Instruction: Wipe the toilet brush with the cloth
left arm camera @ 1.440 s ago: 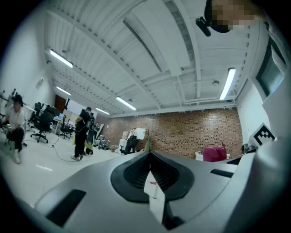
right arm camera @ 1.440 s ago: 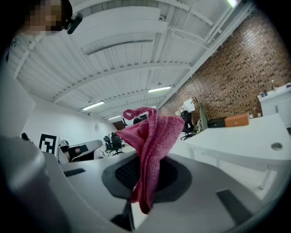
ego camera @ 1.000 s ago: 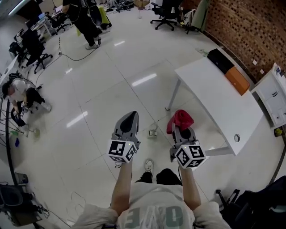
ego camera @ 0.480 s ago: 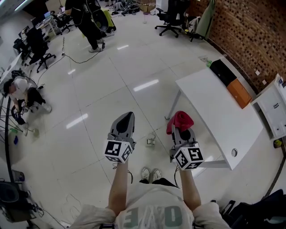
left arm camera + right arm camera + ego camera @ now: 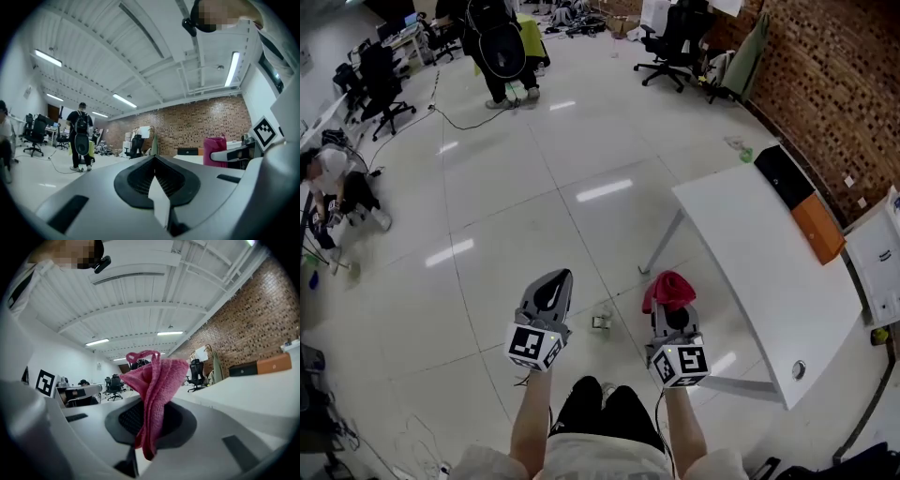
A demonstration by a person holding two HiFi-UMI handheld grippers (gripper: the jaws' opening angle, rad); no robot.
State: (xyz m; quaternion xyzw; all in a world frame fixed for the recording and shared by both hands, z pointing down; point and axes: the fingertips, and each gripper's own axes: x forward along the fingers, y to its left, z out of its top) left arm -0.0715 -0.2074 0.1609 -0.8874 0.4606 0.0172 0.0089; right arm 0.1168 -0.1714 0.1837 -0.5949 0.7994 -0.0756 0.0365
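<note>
Over a glossy white floor [image 5: 516, 216], two grippers are held out side by side, one in each hand, both forearms stretched straight ahead and both tools pointing level, away from the body. Each carries one marker cube at its rear, two cubes in all. The left gripper [image 5: 553, 286] has its fingers [image 5: 136, 176] pressed fully together with nothing between them. The right gripper [image 5: 673, 317] has its fingers [image 5: 183, 423] clamped on the one pink-red cloth [image 5: 668, 290], which bunches up above the tips and hangs a little below them in the right gripper view.

On the floor between the two grippers lies one small pale object [image 5: 601, 322], too small to name; the toilet brush cannot be made out with certainty.

To the right stands one white desk [image 5: 750, 253] bearing two boxes at its far end, one black [image 5: 783, 171] and one orange [image 5: 818, 228], touching each other. Two other people show: one standing with a backpack [image 5: 499, 47] at the far end, one crouched [image 5: 333, 183] at the left edge.
</note>
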